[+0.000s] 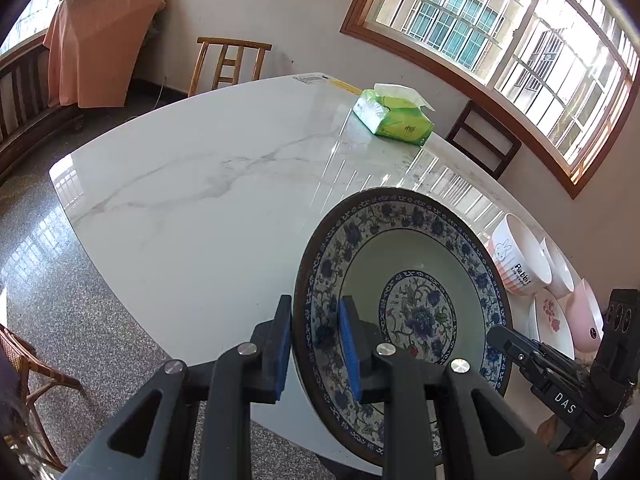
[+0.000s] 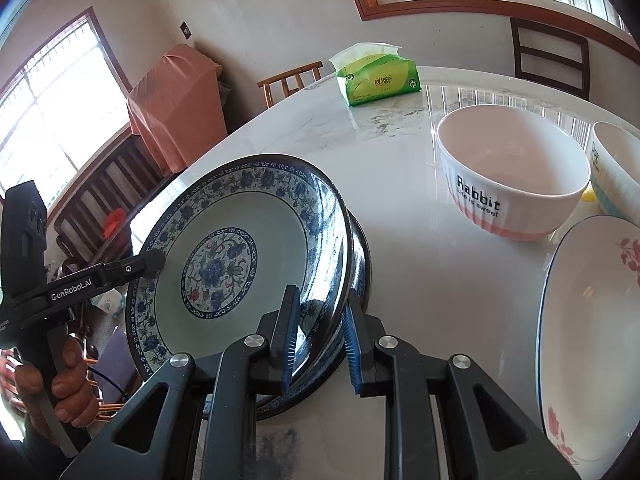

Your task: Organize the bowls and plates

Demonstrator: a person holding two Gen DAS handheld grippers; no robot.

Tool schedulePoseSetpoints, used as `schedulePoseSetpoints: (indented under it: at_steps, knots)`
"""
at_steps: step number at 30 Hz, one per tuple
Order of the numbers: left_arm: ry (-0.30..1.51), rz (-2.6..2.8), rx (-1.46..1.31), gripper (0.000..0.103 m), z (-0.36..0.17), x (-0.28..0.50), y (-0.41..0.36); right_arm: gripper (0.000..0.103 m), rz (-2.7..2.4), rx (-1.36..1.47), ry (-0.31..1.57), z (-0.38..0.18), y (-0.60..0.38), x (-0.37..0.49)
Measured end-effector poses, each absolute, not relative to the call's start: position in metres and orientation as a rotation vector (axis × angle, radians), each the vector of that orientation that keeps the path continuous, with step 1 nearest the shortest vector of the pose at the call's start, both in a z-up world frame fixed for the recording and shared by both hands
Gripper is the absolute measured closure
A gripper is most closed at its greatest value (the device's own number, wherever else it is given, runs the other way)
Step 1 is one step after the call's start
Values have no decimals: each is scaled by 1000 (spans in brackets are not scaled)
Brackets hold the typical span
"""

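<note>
White marble-look table (image 1: 192,200). On it: green tissue pack (image 1: 394,118) at far side, Rabbit bowl (image 2: 508,184), second bowl (image 2: 618,172) beside it, floral plate (image 2: 592,320), blue-patterned plate stack (image 2: 360,256).

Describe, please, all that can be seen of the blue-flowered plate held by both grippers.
The blue-flowered plate is round and deep, glazed like ceramic, with a dark rim, a blue floral band, a pale green well and a flower medallion at its centre. It is tilted. The left hand-held gripper clamps one edge, and the right hand-held gripper clamps the opposite edge. It appears to lie on a second, similar plate on the marble table.
</note>
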State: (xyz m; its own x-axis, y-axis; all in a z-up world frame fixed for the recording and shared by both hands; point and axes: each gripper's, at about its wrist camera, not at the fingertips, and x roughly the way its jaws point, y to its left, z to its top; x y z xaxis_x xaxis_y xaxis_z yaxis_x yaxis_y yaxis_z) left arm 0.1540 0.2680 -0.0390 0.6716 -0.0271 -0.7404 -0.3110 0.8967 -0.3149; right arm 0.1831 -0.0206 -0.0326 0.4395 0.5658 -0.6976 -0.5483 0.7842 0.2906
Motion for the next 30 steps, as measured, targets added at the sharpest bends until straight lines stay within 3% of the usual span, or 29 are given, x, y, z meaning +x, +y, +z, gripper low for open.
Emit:
schedulePoseSetpoints:
  at_steps: [9,19,22,23,24,30]
  knots:
    - [845,164,-477,80,-52,154,272,75,684,-60,794,-35,-12,173]
    - [811,172,-466,80,-52,147,269,73,644,-88,773,-32,-10,172]
    - [752,213,-400,80,-41,141,263,63,620,-114,750,-30,-8,168]
    - [746,221,-380,80,-38,141,261,53,601,-126,742,-29,-8,168]
    - [742,224,-374,80,-36,140,259,50,587,-133,728,-28,-8,166]
    - [750,160,-434,79,-34,132,246,47,558,-126,635,-18,-17,155]
